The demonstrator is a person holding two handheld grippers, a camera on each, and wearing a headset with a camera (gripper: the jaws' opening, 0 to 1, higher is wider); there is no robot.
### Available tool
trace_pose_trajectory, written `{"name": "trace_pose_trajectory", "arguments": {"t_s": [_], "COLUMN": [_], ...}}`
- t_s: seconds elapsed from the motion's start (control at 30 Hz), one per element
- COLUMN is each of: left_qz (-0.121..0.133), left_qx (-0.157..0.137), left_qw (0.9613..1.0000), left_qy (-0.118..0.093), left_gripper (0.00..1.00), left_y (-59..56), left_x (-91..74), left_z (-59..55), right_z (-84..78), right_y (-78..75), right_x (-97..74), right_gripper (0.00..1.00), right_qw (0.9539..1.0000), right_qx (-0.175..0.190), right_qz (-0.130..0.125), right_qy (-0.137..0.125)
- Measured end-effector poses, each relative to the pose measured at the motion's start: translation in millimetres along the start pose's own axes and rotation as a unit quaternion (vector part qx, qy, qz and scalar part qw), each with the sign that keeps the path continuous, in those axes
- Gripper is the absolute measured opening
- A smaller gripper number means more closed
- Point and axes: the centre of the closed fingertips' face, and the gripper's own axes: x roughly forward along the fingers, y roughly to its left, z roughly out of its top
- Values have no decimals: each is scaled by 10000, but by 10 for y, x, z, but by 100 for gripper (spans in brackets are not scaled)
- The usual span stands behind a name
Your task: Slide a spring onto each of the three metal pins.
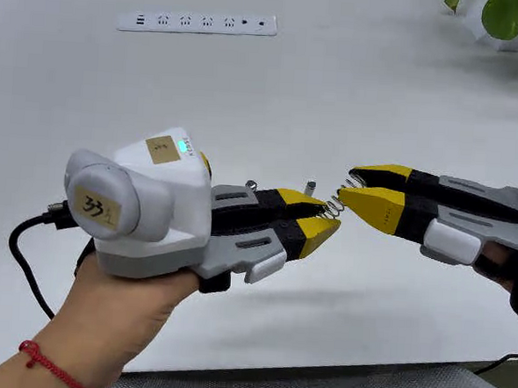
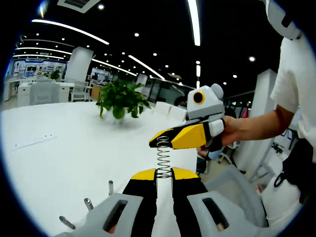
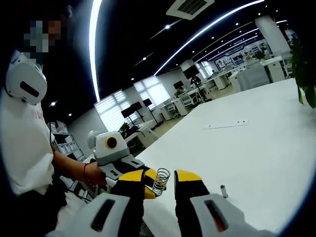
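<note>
The spring (image 1: 337,202) hangs above the near edge of the desk (image 1: 248,88), left gripper (image 1: 327,217) and right gripper (image 1: 347,186) each clamped on an end. Mid-handover, I'd judge; next one releases, the other threads a pin (image 1: 310,187).

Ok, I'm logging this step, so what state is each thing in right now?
spring: in the air, one end in each gripper.
left gripper: shut on the spring.
right gripper: shut on the spring.
pins: upright on the table, apart from the held spring.
</note>
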Motion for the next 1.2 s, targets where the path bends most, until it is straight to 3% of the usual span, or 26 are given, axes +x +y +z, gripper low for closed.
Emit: {"name": "trace_pose_trajectory", "arguments": {"t_s": [0.3,0.73,0.93,1.2], "left_qz": [-61,-154,-188,-215], "left_qx": [-47,-22,59,82], "left_qw": [9999,9999,9997,9996], "left_qy": [-79,16,150,192], "left_gripper": [10,11,11,12], "left_y": [-22,-46,-54,-70], "left_x": [-6,8,15,17], "left_z": [16,-24,-76,-95], "right_z": [17,-34,-55,-54], "right_y": [38,91,137,194], "right_x": [13,43,62,80], "right_gripper": [12,11,11,11], "right_qw": [10000,9988,9951,9929], "right_qx": [-32,-361,-746,-876], "right_qz": [39,97,120,213], "right_qy": [23,331,631,773]}}
